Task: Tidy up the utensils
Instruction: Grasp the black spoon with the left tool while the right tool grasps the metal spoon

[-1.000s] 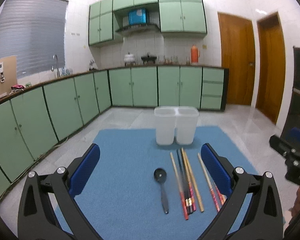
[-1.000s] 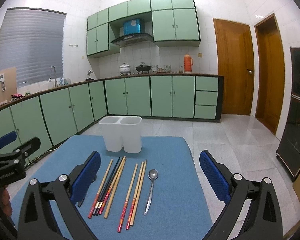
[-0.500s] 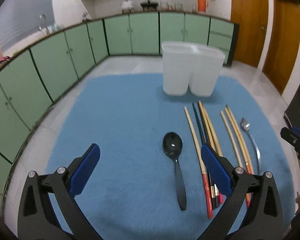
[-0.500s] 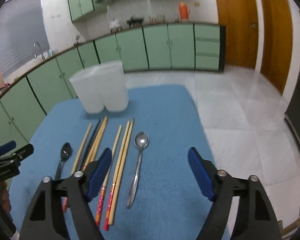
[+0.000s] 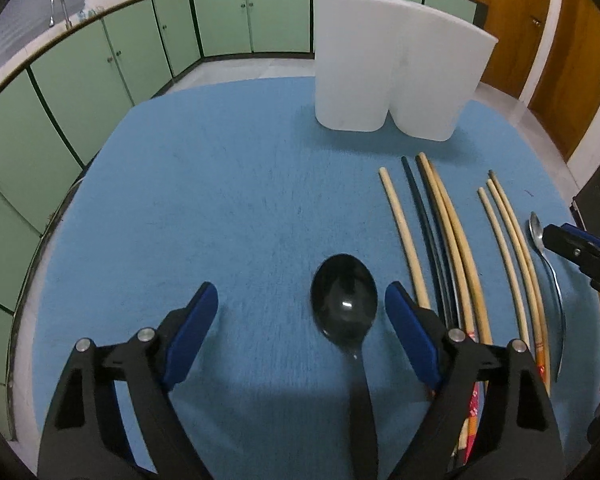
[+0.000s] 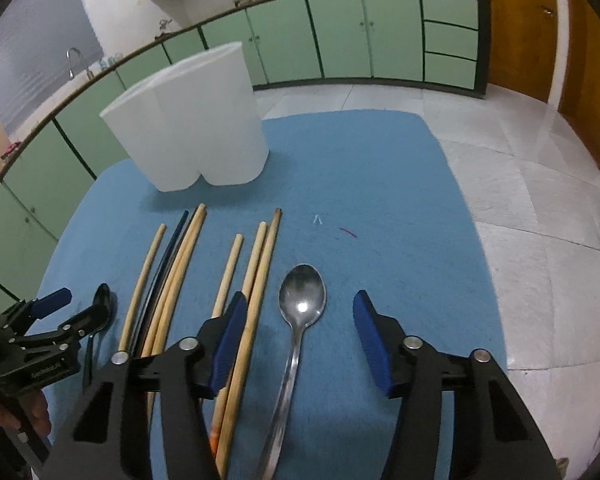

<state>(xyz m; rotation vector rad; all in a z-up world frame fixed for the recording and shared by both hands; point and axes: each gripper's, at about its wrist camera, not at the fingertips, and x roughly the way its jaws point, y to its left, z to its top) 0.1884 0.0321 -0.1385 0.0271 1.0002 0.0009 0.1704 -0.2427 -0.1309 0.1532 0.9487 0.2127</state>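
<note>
A blue mat [image 5: 204, 208] covers the table, and the white two-compartment holder [image 5: 392, 68] standing upright at its far side is the thing to steer by. Everything else lies flat on the mat on the near side of that holder, handles pointing away from it.

The black spoon [image 5: 344, 300] lies nearest the holder's left compartment line, bowl up. The left gripper [image 5: 300, 312] hangs over it with its jaws closing; the bowl sits between the blue pads [image 5: 410, 336], closer to the right one, but neither pad touches it.

To the right of the black spoon lies a bunch of chopsticks [image 5: 440, 240] (pale wooden ones with a couple of dark ones among them, tips toward the holder), then a second set of three wooden chopsticks [image 6: 256, 276] just beside. Farthest right from the holder's front is the metal spoon [image 6: 300, 300], bowl up and catching the light.

The right gripper [image 6: 298, 316] is poised over that metal spoon, jaws closing, the spoon's neck between the pads with a gap on both sides. Its left finger [image 6: 228, 336] overlaps the nearest wooden chopsticks in view; whether it touches them I cannot tell.

Green cabinets [image 6: 340, 36] line the walls behind the holder.
</note>
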